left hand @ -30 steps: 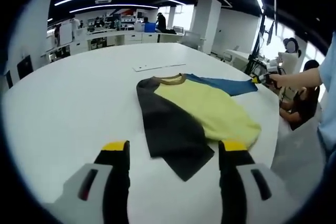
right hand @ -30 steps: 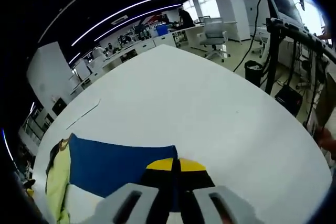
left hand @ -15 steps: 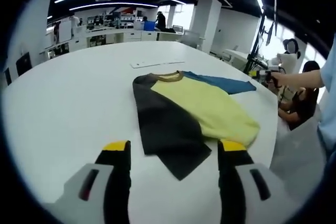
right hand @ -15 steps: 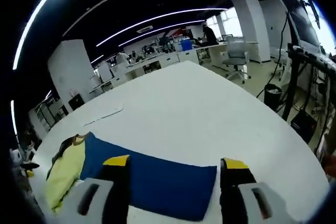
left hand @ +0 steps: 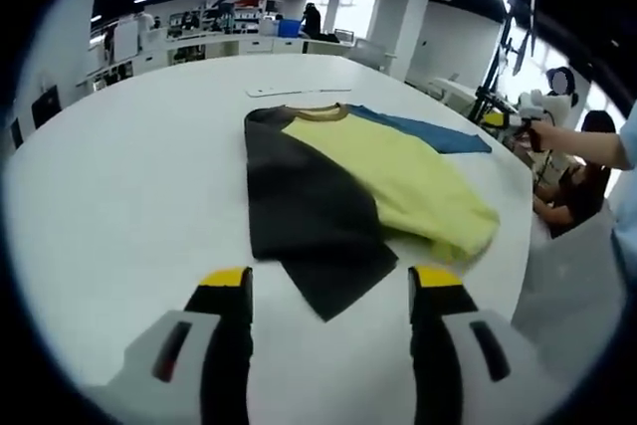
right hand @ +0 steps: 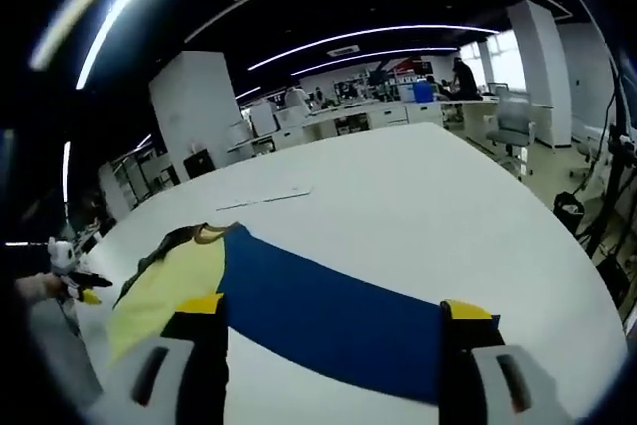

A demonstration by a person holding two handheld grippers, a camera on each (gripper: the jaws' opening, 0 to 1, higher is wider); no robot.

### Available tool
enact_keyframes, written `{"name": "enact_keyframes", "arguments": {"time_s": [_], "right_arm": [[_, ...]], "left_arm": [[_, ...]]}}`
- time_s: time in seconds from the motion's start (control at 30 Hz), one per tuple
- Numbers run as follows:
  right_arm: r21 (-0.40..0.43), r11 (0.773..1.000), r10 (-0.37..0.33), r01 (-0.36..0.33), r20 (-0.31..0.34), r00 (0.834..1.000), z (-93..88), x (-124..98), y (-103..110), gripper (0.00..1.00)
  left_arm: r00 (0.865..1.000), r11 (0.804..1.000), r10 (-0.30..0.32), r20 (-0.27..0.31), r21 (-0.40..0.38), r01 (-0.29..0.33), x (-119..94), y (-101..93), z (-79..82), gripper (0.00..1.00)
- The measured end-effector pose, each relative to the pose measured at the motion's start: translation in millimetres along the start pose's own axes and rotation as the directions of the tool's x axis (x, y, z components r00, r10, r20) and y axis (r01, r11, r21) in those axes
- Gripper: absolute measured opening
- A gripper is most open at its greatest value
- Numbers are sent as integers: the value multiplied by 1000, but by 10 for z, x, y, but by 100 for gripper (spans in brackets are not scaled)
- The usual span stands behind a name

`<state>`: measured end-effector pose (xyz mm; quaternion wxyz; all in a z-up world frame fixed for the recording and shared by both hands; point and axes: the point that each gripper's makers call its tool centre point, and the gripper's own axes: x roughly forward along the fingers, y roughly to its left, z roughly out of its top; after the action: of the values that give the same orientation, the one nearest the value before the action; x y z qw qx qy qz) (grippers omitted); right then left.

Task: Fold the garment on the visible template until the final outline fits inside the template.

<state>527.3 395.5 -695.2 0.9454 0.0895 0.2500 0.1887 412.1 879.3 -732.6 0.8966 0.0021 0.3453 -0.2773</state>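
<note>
The garment lies flat on the white table: black sleeve, yellow body, blue sleeve, brown collar. My left gripper is open just short of the black sleeve's near corner, which lies between the yellow tips. In the right gripper view the blue sleeve stretches flat across the table, with the yellow body to its left. The right gripper stands open above the blue sleeve, holding nothing. A hand holds this right gripper past the sleeve's end.
A thin white strip lies on the table beyond the collar. The table's edge runs close on the right, where a person sits. Desks and office chairs fill the room behind. The left gripper shows at the far left.
The right gripper, shut at the blue sleeve's end a second ago, has opened, let it go and drawn back. The left gripper has edged closer to the black sleeve.
</note>
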Motion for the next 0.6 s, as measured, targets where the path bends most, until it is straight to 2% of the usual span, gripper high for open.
{"name": "enact_keyframes", "arguments": {"time_s": [0.2,0.4,0.53,0.6], "right_arm": [[-37,995,95,-95,8,995,84,-1,286,91],[-47,990,135,-135,7,991,94,-10,532,90],[-86,976,200,-199,9,980,158,-27,763,93],[-141,962,234,-234,-15,972,167,-34,883,96]], "left_arm": [[999,1000,27,-21,-7,-27,31,10,-50,58],[997,994,78,-23,-73,-79,67,41,-100,52],[995,991,94,-31,-95,-96,91,35,-127,48],[993,988,113,-44,-105,-117,100,58,-153,47]]}}
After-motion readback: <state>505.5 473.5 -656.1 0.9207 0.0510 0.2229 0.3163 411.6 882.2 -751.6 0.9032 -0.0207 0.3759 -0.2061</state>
